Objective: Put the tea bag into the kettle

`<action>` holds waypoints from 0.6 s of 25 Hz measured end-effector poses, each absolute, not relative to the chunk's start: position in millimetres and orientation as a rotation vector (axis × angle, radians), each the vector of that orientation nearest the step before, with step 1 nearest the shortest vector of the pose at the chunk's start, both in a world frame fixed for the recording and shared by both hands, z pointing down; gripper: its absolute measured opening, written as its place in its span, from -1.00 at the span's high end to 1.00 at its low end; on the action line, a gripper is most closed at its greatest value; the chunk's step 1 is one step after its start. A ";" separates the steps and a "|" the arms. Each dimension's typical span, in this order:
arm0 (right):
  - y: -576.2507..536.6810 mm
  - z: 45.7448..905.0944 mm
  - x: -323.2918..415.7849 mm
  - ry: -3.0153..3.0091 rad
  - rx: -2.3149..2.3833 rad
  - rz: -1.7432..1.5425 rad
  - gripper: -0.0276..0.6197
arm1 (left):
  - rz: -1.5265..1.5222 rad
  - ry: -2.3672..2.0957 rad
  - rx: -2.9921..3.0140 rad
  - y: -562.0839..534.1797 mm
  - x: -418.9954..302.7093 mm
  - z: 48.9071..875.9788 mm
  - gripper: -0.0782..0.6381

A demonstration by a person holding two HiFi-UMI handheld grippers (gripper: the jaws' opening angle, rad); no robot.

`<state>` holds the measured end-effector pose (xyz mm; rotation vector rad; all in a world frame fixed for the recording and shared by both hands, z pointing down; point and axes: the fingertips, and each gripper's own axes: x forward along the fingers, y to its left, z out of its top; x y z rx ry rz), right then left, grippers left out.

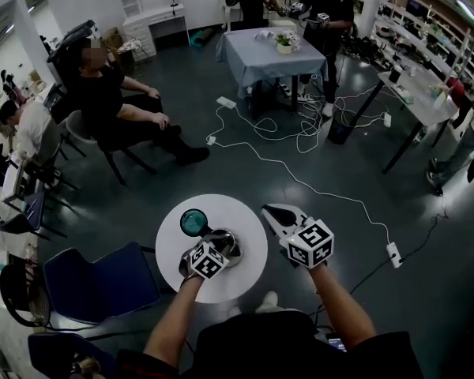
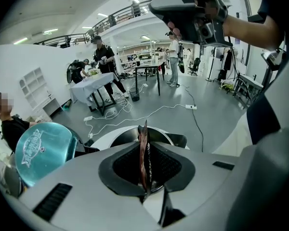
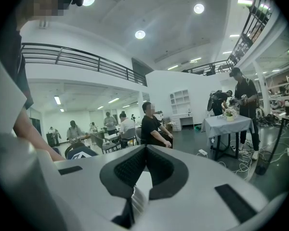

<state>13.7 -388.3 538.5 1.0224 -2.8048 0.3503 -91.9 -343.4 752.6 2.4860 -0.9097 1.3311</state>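
Observation:
A thin brown tea bag (image 2: pixel 143 150) stands on edge between the pads of my left gripper (image 2: pixel 144 150), which is shut on it. Just beyond the jaws is the kettle's dark open mouth (image 2: pixel 161 134) on the round white table (image 2: pixel 102 137). In the head view the left gripper (image 1: pixel 219 244) hovers right over the kettle (image 1: pixel 230 239) and hides most of it. The kettle's teal lid (image 1: pixel 194 222) lies beside it on the table (image 1: pixel 241 212), and it also shows as the teal lid (image 2: pixel 42 148) at the left. My right gripper (image 1: pixel 273 212) is raised at the table's right, shut and empty (image 3: pixel 145 149).
A blue chair (image 1: pixel 103 281) stands left of the table. A white cable and power strip (image 1: pixel 393 253) run over the floor at the right. A seated person (image 1: pixel 118 109) and a cloth-covered table (image 1: pixel 270 54) are farther off.

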 end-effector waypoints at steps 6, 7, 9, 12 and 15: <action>-393.4 540.0 16.9 -2.806 1.019 0.351 0.86 | 1.292 -0.886 2.496 -345.3 -85.7 754.0 0.57; -393.6 540.0 16.6 -2.807 1.020 0.350 0.86 | 1.284 -0.882 2.497 -345.5 -85.8 753.9 0.56; -393.3 539.6 14.9 -2.805 1.022 0.348 0.86 | 1.263 -0.873 2.498 -345.1 -86.9 752.1 0.54; -390.7 538.6 11.6 -2.801 1.017 0.347 0.86 | 1.239 -0.869 2.497 -342.6 -89.9 748.3 0.50; -388.0 536.8 10.1 -2.800 1.015 0.345 0.86 | 1.227 -0.870 2.509 -340.7 -92.0 742.9 0.42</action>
